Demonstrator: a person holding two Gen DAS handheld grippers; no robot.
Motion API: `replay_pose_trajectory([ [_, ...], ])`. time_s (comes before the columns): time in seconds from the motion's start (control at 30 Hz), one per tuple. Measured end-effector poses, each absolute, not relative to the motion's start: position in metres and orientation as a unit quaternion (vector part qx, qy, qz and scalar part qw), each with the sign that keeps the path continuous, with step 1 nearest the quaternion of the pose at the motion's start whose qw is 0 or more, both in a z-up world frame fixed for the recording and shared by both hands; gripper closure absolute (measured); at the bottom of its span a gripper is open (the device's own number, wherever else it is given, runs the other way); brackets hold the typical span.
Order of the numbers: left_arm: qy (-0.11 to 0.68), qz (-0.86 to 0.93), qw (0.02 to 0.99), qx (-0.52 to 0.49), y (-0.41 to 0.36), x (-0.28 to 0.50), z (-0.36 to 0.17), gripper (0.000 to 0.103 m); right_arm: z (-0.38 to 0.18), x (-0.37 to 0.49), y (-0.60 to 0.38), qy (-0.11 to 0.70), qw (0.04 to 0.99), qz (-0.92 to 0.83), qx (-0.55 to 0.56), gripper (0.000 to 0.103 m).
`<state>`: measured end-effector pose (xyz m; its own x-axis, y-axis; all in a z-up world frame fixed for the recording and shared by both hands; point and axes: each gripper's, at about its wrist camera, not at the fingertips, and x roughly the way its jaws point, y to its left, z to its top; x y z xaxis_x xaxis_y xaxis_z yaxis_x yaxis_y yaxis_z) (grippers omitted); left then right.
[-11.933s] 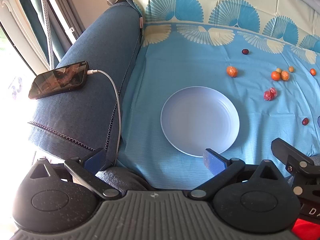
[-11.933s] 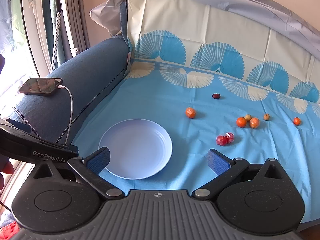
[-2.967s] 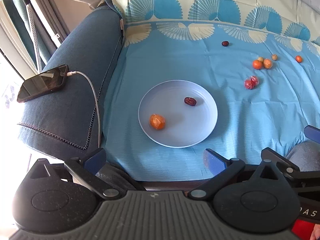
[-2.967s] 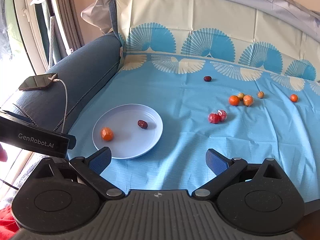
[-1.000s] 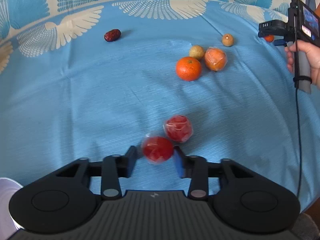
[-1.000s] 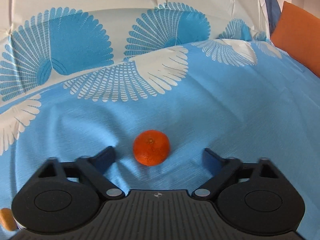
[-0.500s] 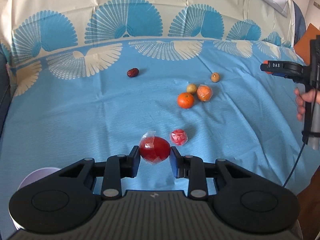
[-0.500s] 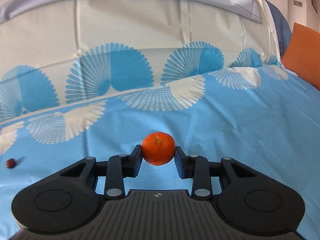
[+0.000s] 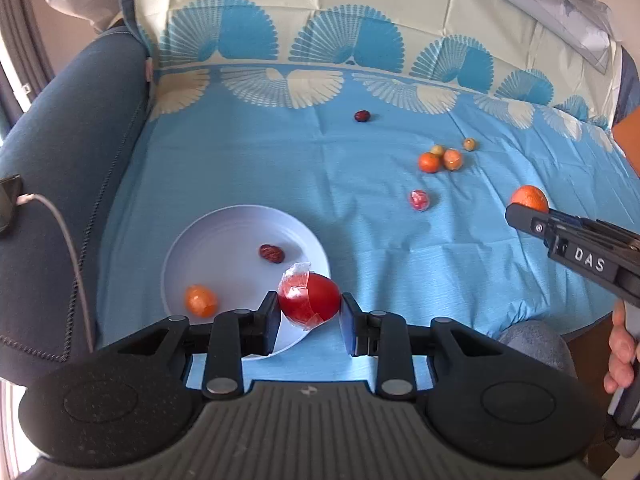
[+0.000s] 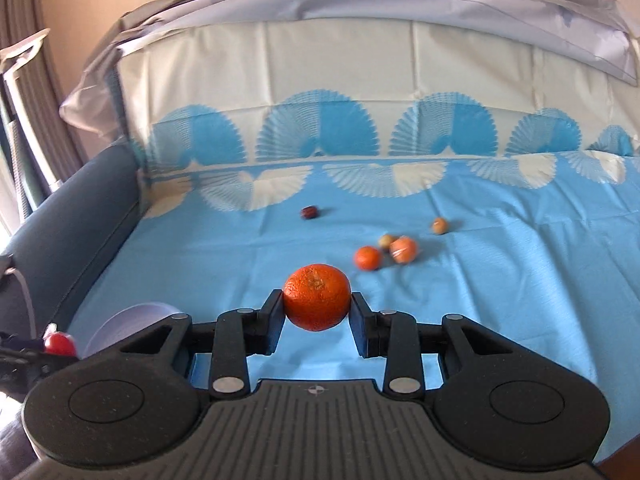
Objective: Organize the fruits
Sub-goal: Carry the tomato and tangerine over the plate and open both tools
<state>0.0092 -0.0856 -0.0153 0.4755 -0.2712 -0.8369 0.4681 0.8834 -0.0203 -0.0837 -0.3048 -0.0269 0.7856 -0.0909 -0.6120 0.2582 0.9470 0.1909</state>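
Here, a dark blue sofa arm [image 9: 68, 184] sits at the left, with a white charging cable [image 9: 68, 256] trailing over it, and curtains hang beyond. A light blue cloth [image 9: 248, 168] with fan patterns covers the seat and runs up the backrest, where a grey sheet [image 10: 360, 4] is draped along the top. On the cloth lies a pale plate [image 9: 224, 236] holding a wrapped orange fruit [image 9: 200, 300] and a dark red date [image 9: 272, 253]. The left gripper [image 9: 309, 320] is closed on a red fruit in clear wrap [image 9: 310, 298], held above the plate's near right edge. Further right lie another date [image 9: 362, 116], a small wrapped red fruit [image 9: 419, 200] and a cluster of small orange fruits [image 9: 442, 158]. At the far right the right gripper [image 10: 318, 314] grips a mandarin [image 10: 317, 296] between its pads, raised off the cloth. A second ago both fruits were still on the cloth; the right jaws have since closed, and the red fruit now hangs over the plate.
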Motion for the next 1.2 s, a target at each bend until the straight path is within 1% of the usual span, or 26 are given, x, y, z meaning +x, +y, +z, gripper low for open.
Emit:
replay_pose_trajectory([
  [0.23, 0.448, -0.167, 0.872, 0.108, -0.022, -0.021, -0.001, 0.068, -0.011, -0.102, -0.211, 0.344, 0.932, -0.016, 0.111, 0.067],
  [0.43, 0.445, -0.161, 0.877, 0.082, 0.007, -0.042, 0.004, 0.068, -0.006, -0.113, -0.165, 0.358, 0.931, 0.015, 0.069, 0.067],
  [0.7, 0.435, -0.153, 0.885, 0.062, 0.026, -0.053, 0.011, 0.068, 0.003, -0.125, -0.151, 0.347, 0.937, 0.008, 0.045, 0.066],
  [1.2, 0.432, -0.143, 0.889, 0.045, 0.035, -0.047, 0.014, 0.068, 0.008, -0.130, -0.148, 0.340, 0.940, 0.002, 0.033, 0.066],
])
